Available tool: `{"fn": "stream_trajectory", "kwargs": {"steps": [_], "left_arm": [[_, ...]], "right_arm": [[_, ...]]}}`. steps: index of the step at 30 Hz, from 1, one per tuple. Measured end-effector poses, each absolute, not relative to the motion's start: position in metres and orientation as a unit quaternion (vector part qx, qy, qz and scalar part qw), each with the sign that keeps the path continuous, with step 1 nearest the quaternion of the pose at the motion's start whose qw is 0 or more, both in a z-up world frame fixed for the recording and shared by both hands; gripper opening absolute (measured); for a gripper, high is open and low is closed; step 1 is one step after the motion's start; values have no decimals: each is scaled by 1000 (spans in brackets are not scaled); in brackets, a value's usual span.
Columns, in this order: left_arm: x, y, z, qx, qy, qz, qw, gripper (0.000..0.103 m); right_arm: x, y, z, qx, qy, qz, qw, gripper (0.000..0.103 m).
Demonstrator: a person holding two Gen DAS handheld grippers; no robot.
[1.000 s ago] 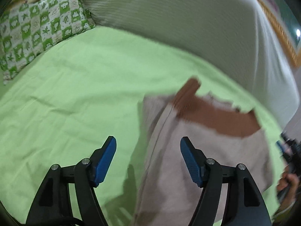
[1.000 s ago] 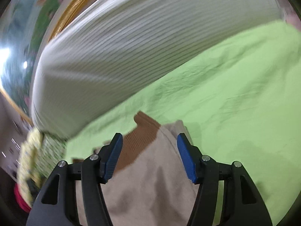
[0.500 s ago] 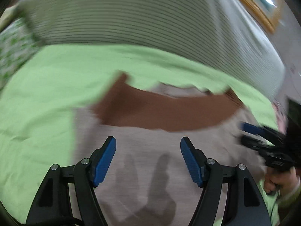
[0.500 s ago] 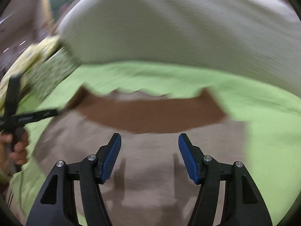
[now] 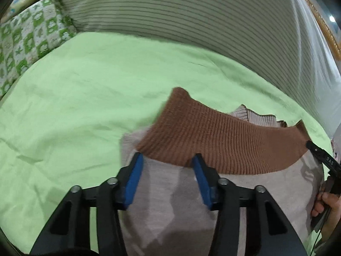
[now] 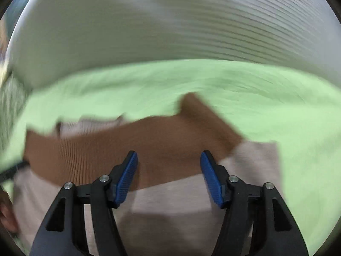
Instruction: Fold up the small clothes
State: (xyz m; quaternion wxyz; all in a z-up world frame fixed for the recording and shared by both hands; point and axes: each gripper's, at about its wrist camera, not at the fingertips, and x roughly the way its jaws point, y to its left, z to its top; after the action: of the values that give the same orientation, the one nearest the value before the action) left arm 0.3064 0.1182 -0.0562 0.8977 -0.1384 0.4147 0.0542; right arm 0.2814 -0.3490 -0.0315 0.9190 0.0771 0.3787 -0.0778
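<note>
The left gripper (image 5: 167,178) has its jaws spread and empty, poised over the garment (image 5: 181,209) just short of its brown band (image 5: 223,143). The right gripper (image 6: 168,178) is likewise spread, holding nothing, its tips over the band's lower edge. The garment is a beige knit with a wide ribbed brown band across its far end, lying flat on the green sheet (image 5: 85,106) of the bed. Half a second ago the left jaws stood wider apart and the band lay farther ahead; they have narrowed and come close to it. Bare sheet spreads left and beyond, ending at a striped cushion (image 5: 181,17) and a checked pillow (image 5: 27,38).
</note>
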Motion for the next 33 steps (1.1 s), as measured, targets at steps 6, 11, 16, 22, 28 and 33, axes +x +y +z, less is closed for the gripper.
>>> {"fn": "stream_trajectory", "kwargs": {"steps": [6, 11, 16, 22, 28, 33], "left_arm": [[247, 96, -37, -137, 400, 19, 906, 62], [202, 63, -50, -77, 437, 24, 896, 65], [169, 89, -78, -86, 460, 28, 883, 68], [133, 126, -72, -179, 462, 61, 867, 75], [109, 132, -68, -271, 460, 73, 842, 75], [108, 123, -78, -323, 457, 99, 823, 83]], "right_arm": [[228, -348, -11, 112, 366, -16, 924, 62], [199, -302, -29, -16, 420, -18, 907, 62], [164, -312, -49, -94, 433, -92, 892, 68], [127, -363, -36, 43, 417, -115, 901, 86], [107, -331, -7, 106, 335, -16, 936, 84], [126, -292, -7, 154, 337, 60, 927, 53]]}}
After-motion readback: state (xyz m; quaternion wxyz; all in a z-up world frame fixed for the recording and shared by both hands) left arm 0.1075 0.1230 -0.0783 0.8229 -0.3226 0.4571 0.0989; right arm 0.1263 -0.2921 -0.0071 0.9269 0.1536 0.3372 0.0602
